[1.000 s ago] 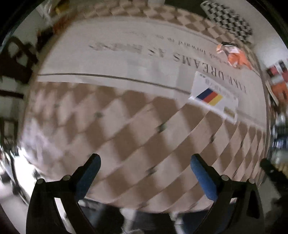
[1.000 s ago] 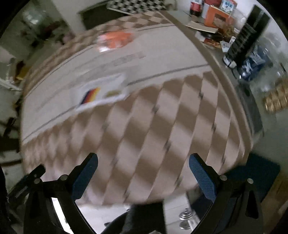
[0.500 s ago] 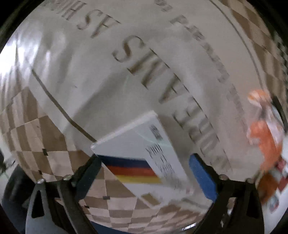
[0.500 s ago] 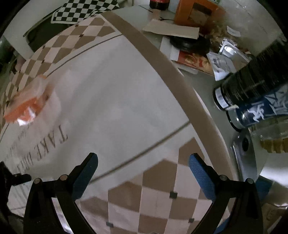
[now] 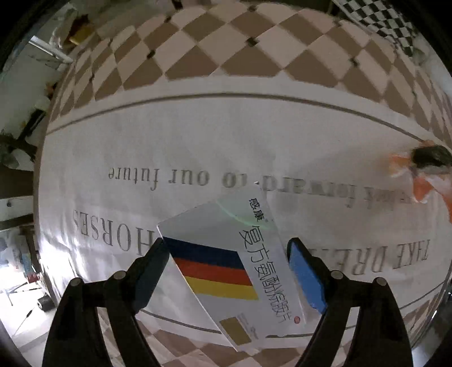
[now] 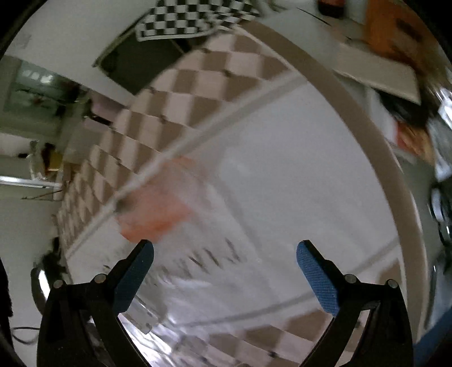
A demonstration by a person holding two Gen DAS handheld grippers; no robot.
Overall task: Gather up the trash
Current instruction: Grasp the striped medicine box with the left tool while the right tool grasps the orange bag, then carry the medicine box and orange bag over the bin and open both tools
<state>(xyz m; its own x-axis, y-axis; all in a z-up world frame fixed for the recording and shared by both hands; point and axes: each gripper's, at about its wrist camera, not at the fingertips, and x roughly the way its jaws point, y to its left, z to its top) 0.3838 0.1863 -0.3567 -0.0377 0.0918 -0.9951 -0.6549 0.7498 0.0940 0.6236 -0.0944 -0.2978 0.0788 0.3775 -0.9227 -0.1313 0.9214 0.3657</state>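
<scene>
A white medicine box (image 5: 226, 262) with blue, red and yellow stripes lies on the printed tablecloth (image 5: 197, 146). My left gripper (image 5: 226, 259) is open and straddles the box, one blue pad on each side; I cannot tell if the pads touch it. An orange and white crumpled wrapper (image 5: 423, 177) lies at the far right of the left wrist view. In the right wrist view the same wrapper (image 6: 158, 209) is blurred, just ahead of the left finger. My right gripper (image 6: 225, 257) is open and empty above the cloth.
The table's brown rim (image 6: 367, 118) curves along the right. Beyond it lie cardboard (image 6: 375, 73), an orange box (image 6: 395, 31) and other blurred clutter. A black-and-white checkered cloth (image 6: 186, 19) is at the far end.
My left gripper has turned and closed in around the medicine box. My right gripper has swung left toward the orange wrapper, which now sits near its left finger.
</scene>
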